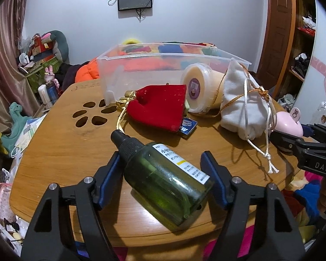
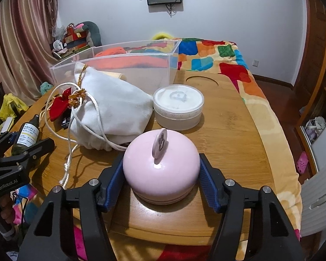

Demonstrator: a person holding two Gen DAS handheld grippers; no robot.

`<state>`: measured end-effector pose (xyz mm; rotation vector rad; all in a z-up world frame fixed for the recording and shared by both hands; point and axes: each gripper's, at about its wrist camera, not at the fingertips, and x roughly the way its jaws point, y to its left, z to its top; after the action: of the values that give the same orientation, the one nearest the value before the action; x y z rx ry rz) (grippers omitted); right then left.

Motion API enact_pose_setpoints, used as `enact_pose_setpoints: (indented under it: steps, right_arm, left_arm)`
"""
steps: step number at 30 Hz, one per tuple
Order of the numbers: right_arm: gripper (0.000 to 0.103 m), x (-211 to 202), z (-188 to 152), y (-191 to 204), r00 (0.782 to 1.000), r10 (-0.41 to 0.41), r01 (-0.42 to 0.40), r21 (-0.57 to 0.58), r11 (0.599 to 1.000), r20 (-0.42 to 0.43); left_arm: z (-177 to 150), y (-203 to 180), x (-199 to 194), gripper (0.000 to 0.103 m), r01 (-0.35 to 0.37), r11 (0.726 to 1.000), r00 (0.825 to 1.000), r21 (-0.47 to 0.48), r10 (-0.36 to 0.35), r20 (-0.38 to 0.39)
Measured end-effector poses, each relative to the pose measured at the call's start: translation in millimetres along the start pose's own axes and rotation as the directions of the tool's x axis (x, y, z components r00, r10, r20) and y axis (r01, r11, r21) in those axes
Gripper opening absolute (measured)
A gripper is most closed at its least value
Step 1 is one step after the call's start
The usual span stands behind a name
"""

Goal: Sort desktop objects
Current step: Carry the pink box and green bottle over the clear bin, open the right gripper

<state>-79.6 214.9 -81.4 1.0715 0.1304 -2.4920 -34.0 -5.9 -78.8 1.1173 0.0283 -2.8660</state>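
Observation:
A green glass bottle (image 1: 163, 182) with a black cap and white label lies slanted on the wooden table (image 1: 60, 152). My left gripper (image 1: 160, 169) is shut on it, one pad at the cap end and the other at the base corner. A pink round box (image 2: 160, 169) with a knob lid rests on the table near its front edge. My right gripper (image 2: 160, 176) is shut on it, blue pads pressing both sides. A clear plastic bin (image 1: 141, 65) stands at the back.
A white drawstring pouch (image 2: 110, 111) and a red velvet pouch (image 1: 158, 108) lie mid-table. A cream jar (image 1: 195, 87) lies on its side. A round clear container (image 2: 178, 108) stands behind the pink box. A small dark card (image 1: 188, 126) peeks from under the red pouch. Clutter surrounds the table.

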Motion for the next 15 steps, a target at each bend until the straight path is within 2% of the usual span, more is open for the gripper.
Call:
enact_pose_setpoints:
  steps: [6, 15]
  right_arm:
    - [0.060, -5, -1, 1, 1.000, 0.008, -0.008, 0.002, 1.000, -0.008]
    - [0.060, -28, 7, 2, 1.000, 0.014, -0.014, 0.000, 1.000, 0.028]
  left_arm:
    - [1, 2, -6, 0.072, -0.009, 1.000, 1.000, 0.003, 0.009, 0.018]
    - [6, -3, -22, 0.072, 0.004, 0.999, 0.999, 0.042, -0.006, 0.052]
